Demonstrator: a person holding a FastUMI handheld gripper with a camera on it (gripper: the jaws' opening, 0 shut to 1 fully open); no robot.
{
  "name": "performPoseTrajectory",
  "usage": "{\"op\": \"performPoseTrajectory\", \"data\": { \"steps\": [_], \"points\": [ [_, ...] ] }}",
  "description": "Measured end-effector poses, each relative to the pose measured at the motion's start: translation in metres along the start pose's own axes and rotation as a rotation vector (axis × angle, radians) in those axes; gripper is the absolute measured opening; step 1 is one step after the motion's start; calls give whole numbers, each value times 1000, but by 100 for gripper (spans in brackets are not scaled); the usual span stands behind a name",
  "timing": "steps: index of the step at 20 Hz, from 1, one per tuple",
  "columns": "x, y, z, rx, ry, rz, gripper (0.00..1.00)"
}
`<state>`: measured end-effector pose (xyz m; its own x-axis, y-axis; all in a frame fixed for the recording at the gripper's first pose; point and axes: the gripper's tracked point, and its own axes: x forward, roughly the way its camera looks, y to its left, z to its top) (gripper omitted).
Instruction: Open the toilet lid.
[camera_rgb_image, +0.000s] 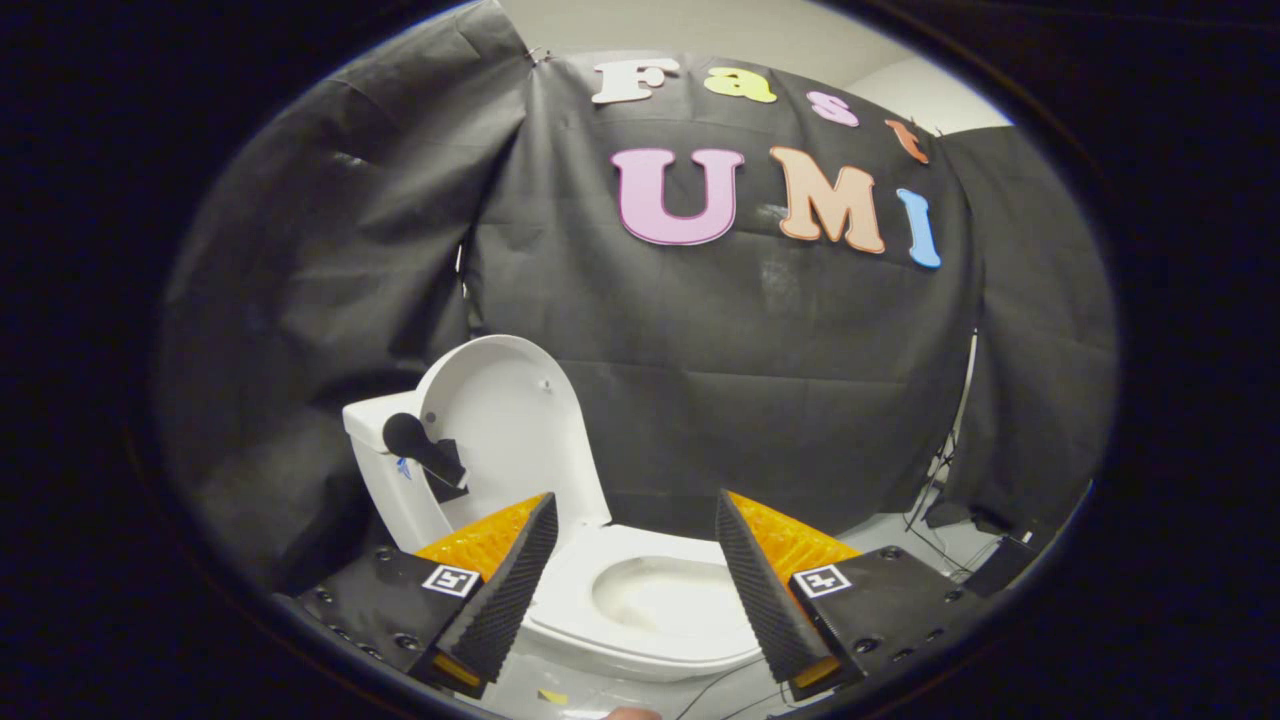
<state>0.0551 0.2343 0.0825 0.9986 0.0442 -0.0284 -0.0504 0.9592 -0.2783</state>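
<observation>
From the gripper view, the gripper (634, 510) hangs in the air with its 2 fingers (505, 590) spread wide, nothing between them but open space. Neither finger touches anything.

Just ahead of them and a little below stands the white ceramic toilet (560, 690). Its white oval seat (650, 600) lies flat over the bowl, and the seat shows in the gap between the 2 fingers. The rounded white plastic toilet lid (510, 420) is already up, standing nearly upright and leaning back against the white cistern (375, 450) behind it. The lid rises beyond the left finger, well apart from its tip. A black knob-like handle (420, 445) on a short arm sticks out across the front of the cistern and the lid's lower edge.

Behind the toilet hangs the creased black cloth wall (750, 400) of the booth. To the right of the toilet, beyond the right finger, the pale floor (900, 530) carries some thin dark cables (935, 520) and a small dark box (1010, 560) near the foot of the cloth.
</observation>
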Motion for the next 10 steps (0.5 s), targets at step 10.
{"op": "performPoseTrajectory", "data": {
  "steps": [10],
  "points": [
    [6, -4, 2, -7, -25, 36, 98]
  ]
}}
